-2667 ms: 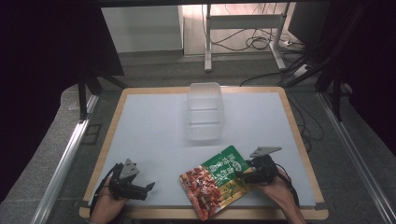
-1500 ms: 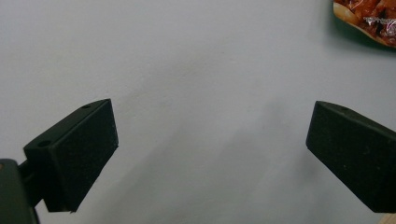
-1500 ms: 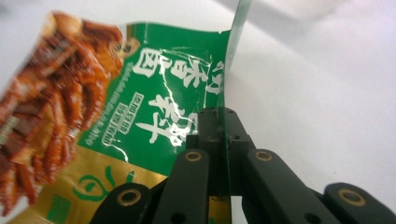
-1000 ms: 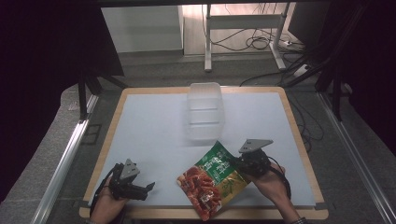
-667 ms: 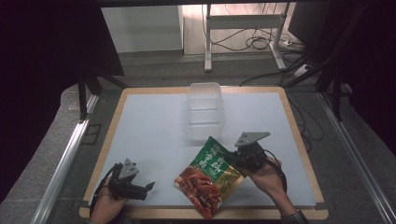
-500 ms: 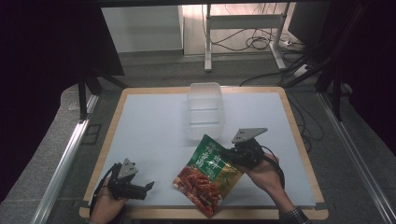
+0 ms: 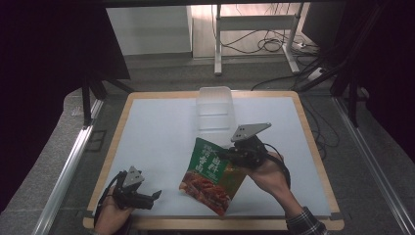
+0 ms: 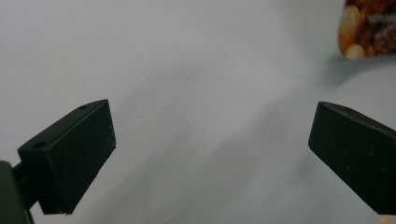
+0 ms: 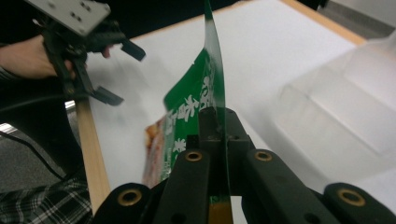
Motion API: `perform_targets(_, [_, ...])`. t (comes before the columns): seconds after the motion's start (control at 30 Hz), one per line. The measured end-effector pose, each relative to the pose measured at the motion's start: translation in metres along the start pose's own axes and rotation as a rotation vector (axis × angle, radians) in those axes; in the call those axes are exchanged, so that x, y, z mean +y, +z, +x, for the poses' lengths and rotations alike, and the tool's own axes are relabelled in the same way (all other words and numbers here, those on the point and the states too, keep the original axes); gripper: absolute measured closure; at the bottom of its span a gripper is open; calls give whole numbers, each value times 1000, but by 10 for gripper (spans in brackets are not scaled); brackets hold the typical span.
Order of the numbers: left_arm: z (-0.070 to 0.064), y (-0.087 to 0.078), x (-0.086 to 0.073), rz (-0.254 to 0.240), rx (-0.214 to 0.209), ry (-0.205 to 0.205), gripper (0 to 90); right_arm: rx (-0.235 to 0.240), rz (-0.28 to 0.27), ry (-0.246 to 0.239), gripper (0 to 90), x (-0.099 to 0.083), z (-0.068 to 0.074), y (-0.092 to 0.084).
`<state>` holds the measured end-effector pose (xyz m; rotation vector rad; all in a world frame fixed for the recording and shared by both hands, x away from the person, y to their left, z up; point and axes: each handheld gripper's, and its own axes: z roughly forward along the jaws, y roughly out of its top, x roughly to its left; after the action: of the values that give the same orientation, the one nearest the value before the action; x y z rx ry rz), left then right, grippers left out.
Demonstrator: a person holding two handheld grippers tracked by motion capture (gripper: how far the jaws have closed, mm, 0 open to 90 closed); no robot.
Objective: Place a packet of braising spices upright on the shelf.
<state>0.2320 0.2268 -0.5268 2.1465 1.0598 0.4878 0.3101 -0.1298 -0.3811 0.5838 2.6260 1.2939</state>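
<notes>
Pinching the green snack packet (image 7: 212,172) edge-on, your right gripper (image 7: 234,152) hides its own fingertips behind the foil, your left gripper (image 7: 152,199) rests gaping near the table's (image 7: 161,127) front edge, and beyond stands a blurry clear container (image 7: 214,110).

This is looking like a lab or test room set up for recording, not a home. A wood-edged worktop with a pale blue-grey mat (image 7: 161,132) is sitting on a grey concrete floor (image 7: 54,147). Beyond the worktop, black cables (image 7: 266,45) are lying loose on the floor around a white metal stand (image 7: 254,29). Left of the worktop, a silver aluminium rail (image 7: 71,171) is running alongside, and black curtains (image 7: 49,44) are hanging on both sides.
</notes>
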Motion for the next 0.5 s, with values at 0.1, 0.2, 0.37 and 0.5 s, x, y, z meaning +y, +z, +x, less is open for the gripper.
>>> perform_targets(0.1, [0, 0, 0, 1, -1, 0, 7, 8, -22, -12, 892, 11, 4, -3])
perform_targets(0.2, [0, 0, 0, 0, 0, 0, 7, 7, -34, -23, 893, 18, 6, -4])
perform_targets(0.37, [0, 0, 0, 1, -1, 4, 7, -21, -40, -56, 893, 32, 9, -3])
perform_targets(0.5, [0, 0, 0, -1, 0, 4, 7, -67, -41, -85, 893, 40, 7, -2])
